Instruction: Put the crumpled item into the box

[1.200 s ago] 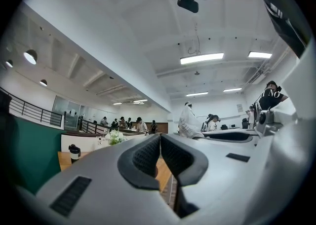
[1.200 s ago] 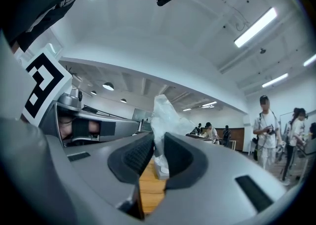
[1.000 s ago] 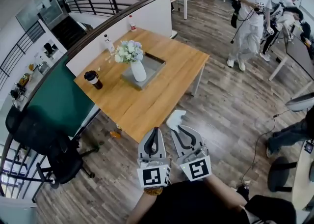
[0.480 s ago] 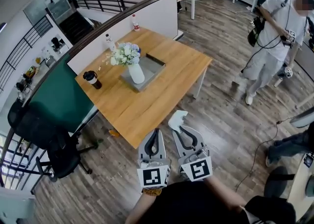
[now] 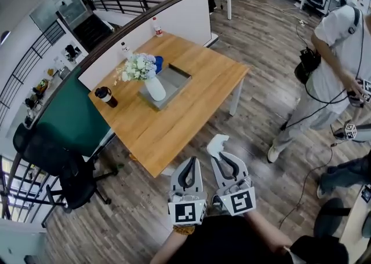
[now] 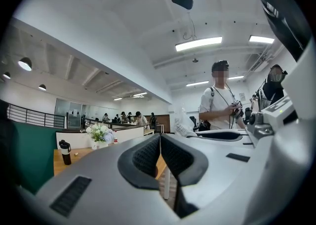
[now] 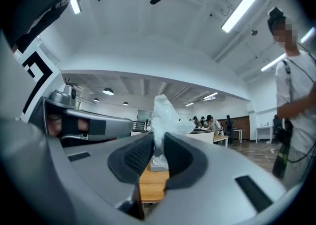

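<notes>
Crumpled item (image 7: 165, 113): white, judged light, soft, easily crushed. Pinched at its lower end by right gripper (image 7: 158, 152), short of table (image 5: 191, 106). Left gripper (image 6: 160, 145): clenched, nothing held. Box (image 5: 174, 79): on table, not yet reached.

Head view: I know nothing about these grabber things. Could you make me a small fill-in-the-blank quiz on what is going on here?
The crumpled item pinched in the right gripper is ____ in colour.
The left gripper has its jaws together and holds ____.
The box on the wooden table is ____ in colour.
Missing words: white; nothing; grey.
</notes>
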`<state>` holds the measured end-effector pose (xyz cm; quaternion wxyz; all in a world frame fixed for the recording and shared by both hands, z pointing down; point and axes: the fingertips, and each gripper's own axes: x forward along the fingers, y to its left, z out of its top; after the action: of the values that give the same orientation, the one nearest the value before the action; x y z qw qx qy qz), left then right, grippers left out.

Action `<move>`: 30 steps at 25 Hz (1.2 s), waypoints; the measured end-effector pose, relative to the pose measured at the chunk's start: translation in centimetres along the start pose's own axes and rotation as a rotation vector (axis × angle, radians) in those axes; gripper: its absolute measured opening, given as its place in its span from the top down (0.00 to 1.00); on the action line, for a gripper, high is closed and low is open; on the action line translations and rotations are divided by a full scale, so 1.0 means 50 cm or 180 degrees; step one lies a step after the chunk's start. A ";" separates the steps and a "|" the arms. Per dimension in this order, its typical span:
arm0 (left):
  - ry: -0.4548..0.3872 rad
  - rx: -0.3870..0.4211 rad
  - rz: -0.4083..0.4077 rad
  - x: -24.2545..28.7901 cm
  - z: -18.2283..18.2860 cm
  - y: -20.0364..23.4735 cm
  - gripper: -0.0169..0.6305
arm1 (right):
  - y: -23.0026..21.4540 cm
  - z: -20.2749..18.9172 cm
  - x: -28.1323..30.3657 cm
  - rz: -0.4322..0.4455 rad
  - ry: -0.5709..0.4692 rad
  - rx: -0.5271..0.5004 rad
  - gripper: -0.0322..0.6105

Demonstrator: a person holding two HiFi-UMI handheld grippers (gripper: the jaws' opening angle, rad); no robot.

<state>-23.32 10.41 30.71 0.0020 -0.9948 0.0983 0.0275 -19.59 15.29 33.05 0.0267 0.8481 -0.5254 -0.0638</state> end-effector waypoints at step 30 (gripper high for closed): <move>-0.0030 -0.0148 -0.0131 0.284 -0.016 0.033 0.93 | -0.248 -0.034 0.193 -0.0300 0.0055 -0.0027 0.84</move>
<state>-9.70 6.01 30.75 -0.0201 -0.9962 0.0771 0.0344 -4.12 12.17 32.58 0.0319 0.8722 -0.4843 -0.0599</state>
